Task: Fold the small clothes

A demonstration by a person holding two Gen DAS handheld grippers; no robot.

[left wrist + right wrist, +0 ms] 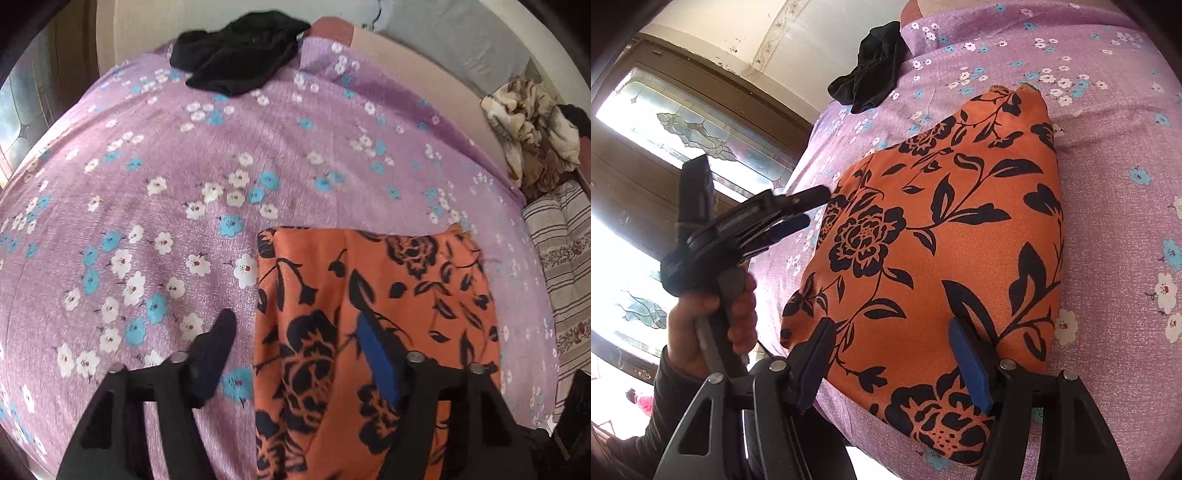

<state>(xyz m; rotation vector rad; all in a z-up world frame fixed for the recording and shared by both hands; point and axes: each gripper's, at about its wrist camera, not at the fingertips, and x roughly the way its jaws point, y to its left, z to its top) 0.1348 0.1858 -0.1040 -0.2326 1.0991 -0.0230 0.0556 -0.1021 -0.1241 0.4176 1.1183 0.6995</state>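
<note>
An orange garment with a black flower print (pixel 373 291) (pixel 934 236) lies folded flat on the purple flowered bedsheet (pixel 184 166) (pixel 1115 221). My left gripper (pixel 295 343) is open. One finger hangs over the sheet, the other over the garment's left part, and nothing is pinched. In the right wrist view a hand (pixel 701 317) holds the left gripper (pixel 816 206) at the garment's left edge. My right gripper (pixel 892 354) stands open over the garment's near end, its blue pads (pixel 967 362) apart with the cloth lying under them.
A crumpled black garment (pixel 240 55) (pixel 871 70) lies at the far edge of the bed. A beige and brown heap of cloth (pixel 532 129) and a striped cover (pixel 561 258) sit to the right. A patterned glass door (pixel 683 122) stands beyond the bed's left edge.
</note>
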